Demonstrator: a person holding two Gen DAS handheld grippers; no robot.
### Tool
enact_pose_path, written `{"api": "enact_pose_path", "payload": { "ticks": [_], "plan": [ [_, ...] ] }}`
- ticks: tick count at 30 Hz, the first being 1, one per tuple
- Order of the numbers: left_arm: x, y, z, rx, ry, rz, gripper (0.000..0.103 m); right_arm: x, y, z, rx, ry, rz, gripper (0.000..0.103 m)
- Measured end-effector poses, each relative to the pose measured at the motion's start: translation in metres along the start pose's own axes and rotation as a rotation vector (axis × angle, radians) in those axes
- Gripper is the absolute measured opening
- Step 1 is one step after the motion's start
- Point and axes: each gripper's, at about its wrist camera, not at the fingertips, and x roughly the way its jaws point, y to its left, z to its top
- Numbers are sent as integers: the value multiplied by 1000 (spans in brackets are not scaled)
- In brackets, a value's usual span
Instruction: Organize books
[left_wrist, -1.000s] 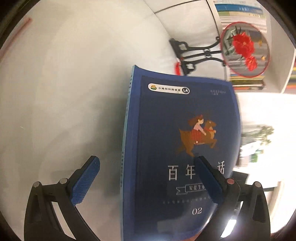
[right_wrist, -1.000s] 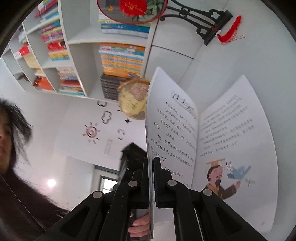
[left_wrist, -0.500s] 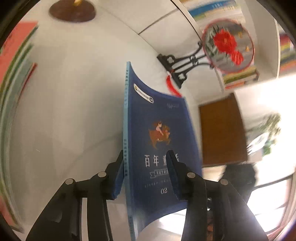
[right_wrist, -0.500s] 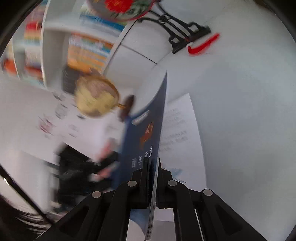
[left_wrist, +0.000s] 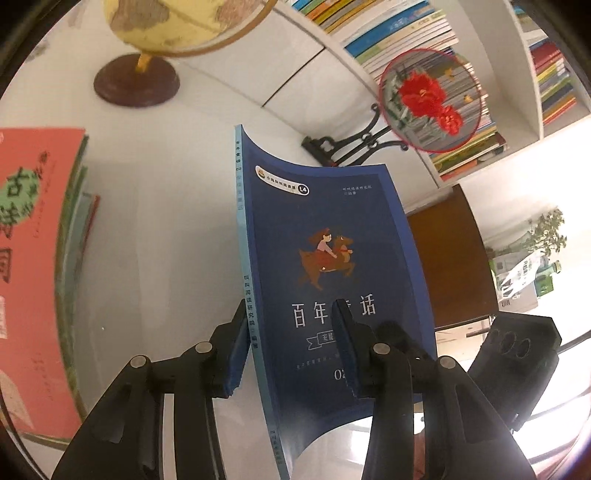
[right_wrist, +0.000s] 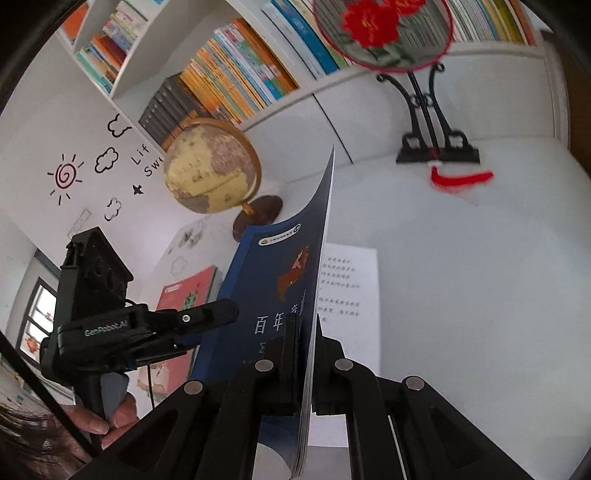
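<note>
A dark blue book (left_wrist: 332, 240) with a rider on its cover is held up above the white table (left_wrist: 155, 221). My left gripper (left_wrist: 290, 310) is shut on it near the spine, one pad against the spine and the other on the cover. My right gripper (right_wrist: 308, 328) is shut on the blue book (right_wrist: 280, 280) at its open page edge. A white printed page (right_wrist: 351, 288) shows behind the cover. The right wrist view shows the left gripper's fingers (right_wrist: 207, 316) on the spine side, with a hand (right_wrist: 110, 413) on its handle.
A stack of books with a pink cover on top (left_wrist: 33, 258) lies at the left. A globe (right_wrist: 210, 166) stands at the back of the table, and a round fan ornament with red flowers (left_wrist: 428, 99) sits on a black stand. Full bookshelves (right_wrist: 236, 74) rise behind.
The left jaws went from wide open to shut on the book near its spine. Both hands rose and rolled; the open pages swung away and the blue cover now faces the right camera.
</note>
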Motion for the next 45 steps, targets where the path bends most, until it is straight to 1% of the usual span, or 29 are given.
{"api": "enact_pose_path", "payload": {
  "ticks": [6, 12, 15, 21, 25, 29, 36, 42, 45],
  "plan": [
    [-12, -4, 4, 47, 4, 32, 38, -3, 20, 2, -12, -16, 4, 4],
    [-31, -7, 6, 108, 1, 30, 39, -6, 34, 2, -7, -26, 8, 4],
    [-42, -7, 9, 120, -11, 28, 39, -9, 43, 4, -4, -36, 19, 4],
    [-72, 5, 17, 125, -43, 24, 39, -5, 78, 9, -60, -40, 12, 4],
    [-91, 20, 19, 127, -67, 45, 39, 4, 99, 11, -71, -48, 47, 4],
    [-109, 39, 20, 118, -94, 77, 39, 18, 121, 13, -100, -36, 66, 4],
    [-134, 80, 21, 56, -129, 99, 39, 50, 158, 13, -147, 3, 117, 4],
    [-150, 109, 21, 0, -157, 120, 39, 82, 182, 9, -159, 48, 161, 4],
    [-154, 123, 21, -28, -158, 131, 39, 95, 190, 7, -163, 70, 176, 4]
  ]
}}
